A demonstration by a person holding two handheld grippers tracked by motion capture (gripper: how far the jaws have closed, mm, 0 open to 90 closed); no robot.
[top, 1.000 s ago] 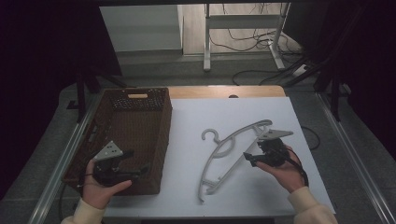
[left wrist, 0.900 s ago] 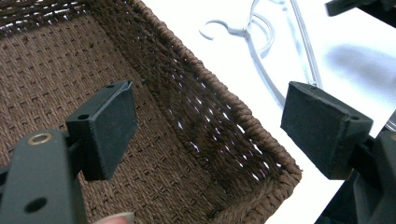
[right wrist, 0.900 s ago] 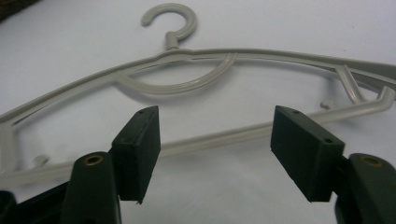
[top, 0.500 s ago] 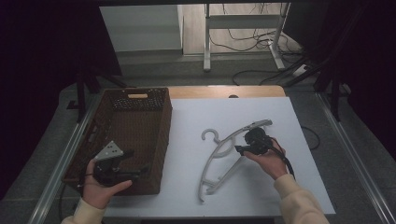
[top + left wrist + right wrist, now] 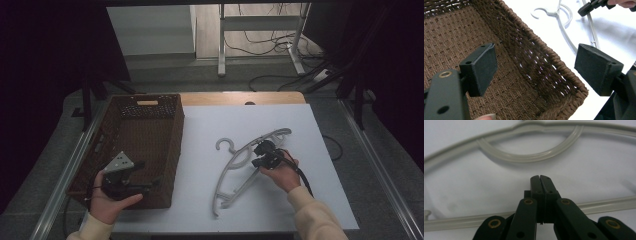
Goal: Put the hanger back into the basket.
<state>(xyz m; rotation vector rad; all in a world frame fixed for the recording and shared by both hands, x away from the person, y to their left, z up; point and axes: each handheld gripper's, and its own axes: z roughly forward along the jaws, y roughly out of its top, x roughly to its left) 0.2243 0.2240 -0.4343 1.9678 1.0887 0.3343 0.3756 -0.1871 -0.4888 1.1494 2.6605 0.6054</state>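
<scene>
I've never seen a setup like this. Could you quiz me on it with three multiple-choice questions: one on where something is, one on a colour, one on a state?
1. Where does the hanger lie?
A. In the basket
B. On the white table, right of the basket
C. On the floor

2. What colour is the basket?
A. Brown
B. Blue
C. White

3. How do the left gripper's jaws stand?
A. Shut on the hanger
B. Shut, holding nothing
C. Wide open

Answers:
1. B: the hanger lies flat on the table, outside the basket.
2. A: its woven walls are dark brown.
3. C: in the left gripper view, the left gripper has its two pads far apart, over the basket's rim.
</scene>
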